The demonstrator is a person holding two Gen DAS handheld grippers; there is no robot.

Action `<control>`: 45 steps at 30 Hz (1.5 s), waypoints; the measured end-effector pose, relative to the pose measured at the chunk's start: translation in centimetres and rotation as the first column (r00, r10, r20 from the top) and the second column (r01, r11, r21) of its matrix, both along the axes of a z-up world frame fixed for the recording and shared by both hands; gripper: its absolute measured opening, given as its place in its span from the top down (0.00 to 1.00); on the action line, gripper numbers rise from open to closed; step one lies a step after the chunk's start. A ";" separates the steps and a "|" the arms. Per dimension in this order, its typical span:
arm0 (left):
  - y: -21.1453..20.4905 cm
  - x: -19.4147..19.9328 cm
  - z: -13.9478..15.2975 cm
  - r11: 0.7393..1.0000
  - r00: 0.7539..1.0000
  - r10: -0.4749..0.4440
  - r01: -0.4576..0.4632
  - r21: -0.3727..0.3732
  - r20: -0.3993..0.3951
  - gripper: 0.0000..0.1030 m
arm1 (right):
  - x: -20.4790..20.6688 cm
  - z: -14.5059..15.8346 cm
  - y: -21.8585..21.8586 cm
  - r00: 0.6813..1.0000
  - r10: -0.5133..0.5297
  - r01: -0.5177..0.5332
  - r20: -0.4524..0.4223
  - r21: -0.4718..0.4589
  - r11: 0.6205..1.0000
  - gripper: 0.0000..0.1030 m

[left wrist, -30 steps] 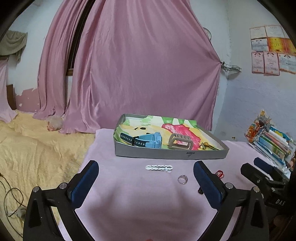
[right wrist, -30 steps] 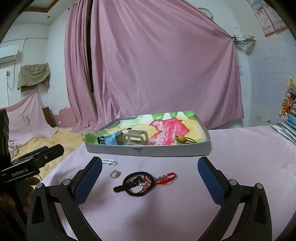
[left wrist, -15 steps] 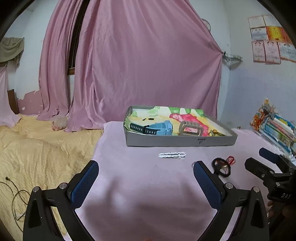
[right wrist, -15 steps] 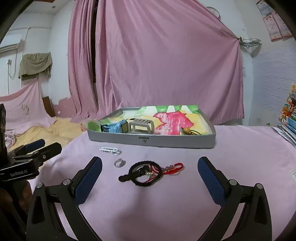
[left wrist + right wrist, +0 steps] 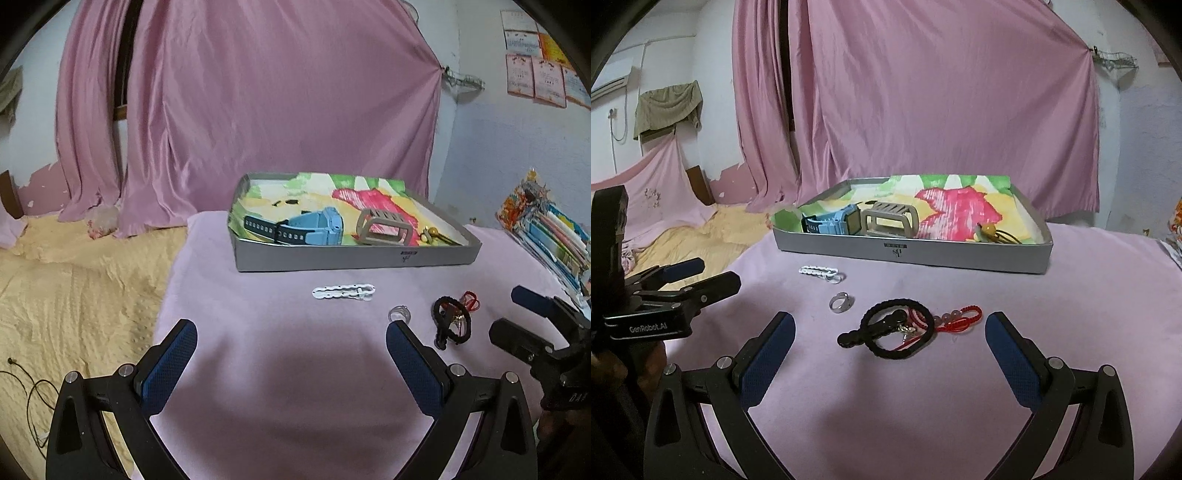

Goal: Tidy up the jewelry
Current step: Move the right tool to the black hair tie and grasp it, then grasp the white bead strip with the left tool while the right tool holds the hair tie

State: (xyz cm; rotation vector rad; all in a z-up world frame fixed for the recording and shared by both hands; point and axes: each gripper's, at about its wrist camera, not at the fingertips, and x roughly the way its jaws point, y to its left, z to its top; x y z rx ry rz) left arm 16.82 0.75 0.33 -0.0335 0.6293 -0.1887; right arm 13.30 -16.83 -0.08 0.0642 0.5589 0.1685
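Over the last second I have swung the left gripper (image 5: 291, 365) leftward; the chain (image 5: 343, 291) now lies ahead of it. Both grippers stand wide open, holding nothing. The right gripper (image 5: 890, 354) faces the black band (image 5: 895, 332) and red cord (image 5: 956, 319). Ring (image 5: 840, 302) lies between. Tray (image 5: 912, 254) holds two watches already. The cluster's tangle is hard to resolve; the tray's yellow bead piece is unclear.

I count one gray tray (image 5: 912, 256) holding three things: one blue watch (image 5: 834, 223), one beige watch band (image 5: 890, 223), one yellow-bead cord (image 5: 991, 232). On the cloth: one white chain bracelet (image 5: 820, 272), one silver ring (image 5: 841, 302), one black hair tie (image 5: 895, 334), one red beaded cord (image 5: 960, 319). Two grippers.
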 end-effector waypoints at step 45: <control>-6.4 8.9 -1.9 0.948 0.933 -0.252 0.291 0.130 -0.257 0.40 | 8.2 -1.7 -0.4 0.953 0.117 -0.135 -0.280 -0.046 0.990 0.78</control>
